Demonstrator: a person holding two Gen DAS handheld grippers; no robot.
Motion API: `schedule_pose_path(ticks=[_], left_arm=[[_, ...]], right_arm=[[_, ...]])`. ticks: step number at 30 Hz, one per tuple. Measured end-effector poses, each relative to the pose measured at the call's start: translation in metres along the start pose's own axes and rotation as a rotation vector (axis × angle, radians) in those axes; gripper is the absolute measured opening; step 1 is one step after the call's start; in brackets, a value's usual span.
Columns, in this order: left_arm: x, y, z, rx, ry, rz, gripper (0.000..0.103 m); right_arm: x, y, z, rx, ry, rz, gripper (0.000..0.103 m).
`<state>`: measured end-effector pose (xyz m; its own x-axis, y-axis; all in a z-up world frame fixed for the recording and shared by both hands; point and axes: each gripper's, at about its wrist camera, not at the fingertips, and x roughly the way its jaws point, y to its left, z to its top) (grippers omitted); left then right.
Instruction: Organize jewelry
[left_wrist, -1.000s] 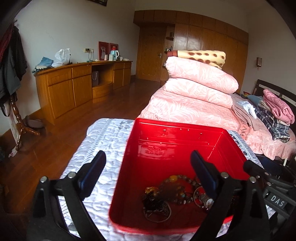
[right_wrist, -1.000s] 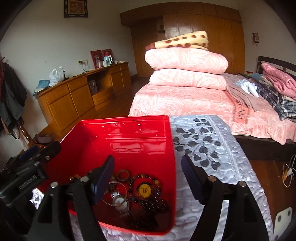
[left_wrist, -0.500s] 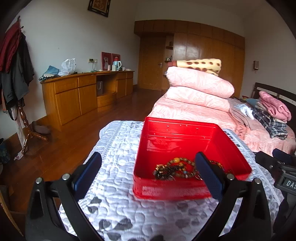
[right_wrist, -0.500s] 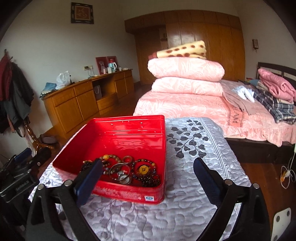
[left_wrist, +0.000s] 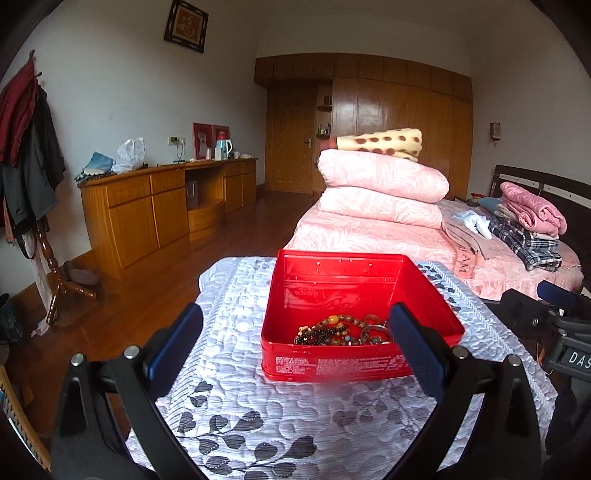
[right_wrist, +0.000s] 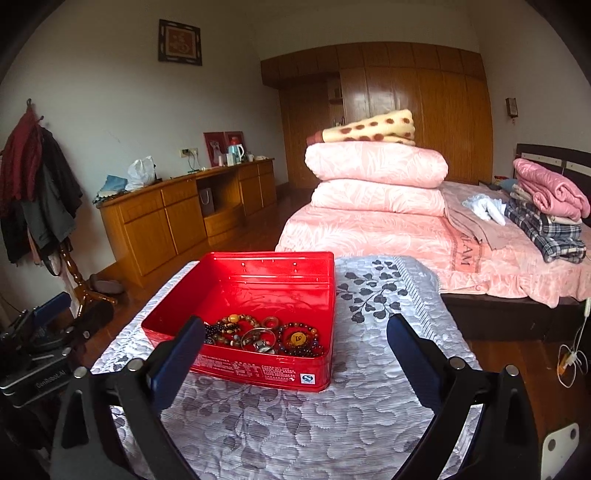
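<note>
before red tin (left_wrist: 334, 363), grippers (both) agape (left_wrist: 295, 347) (right_wrist: 295, 349)

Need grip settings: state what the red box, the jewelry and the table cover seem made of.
Red box: likely painted tin, glossy with crisp rolled rim. Jewelry: mostly polished beads, perhaps stone or wood, plus shiny metal rings. Table cover: quilted fabric, satiny sheen, stitched leaves.

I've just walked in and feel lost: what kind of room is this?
Most likely a home bedroom: a bed with folded pink quilts, a long wooden dresser, and coats on a wooden rack.
</note>
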<state>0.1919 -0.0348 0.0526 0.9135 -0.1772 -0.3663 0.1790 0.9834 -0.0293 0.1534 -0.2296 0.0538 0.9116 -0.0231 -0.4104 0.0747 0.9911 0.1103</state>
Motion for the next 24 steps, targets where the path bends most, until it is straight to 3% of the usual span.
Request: schedule_pose_path(ticks=[24], left_arm=[[-0.048,-0.012,0.002,0.032,-0.102,-0.013,0.098]], right_arm=[[-0.048,0.003,-0.001,-0.017,-0.123,0.021,0.097]])
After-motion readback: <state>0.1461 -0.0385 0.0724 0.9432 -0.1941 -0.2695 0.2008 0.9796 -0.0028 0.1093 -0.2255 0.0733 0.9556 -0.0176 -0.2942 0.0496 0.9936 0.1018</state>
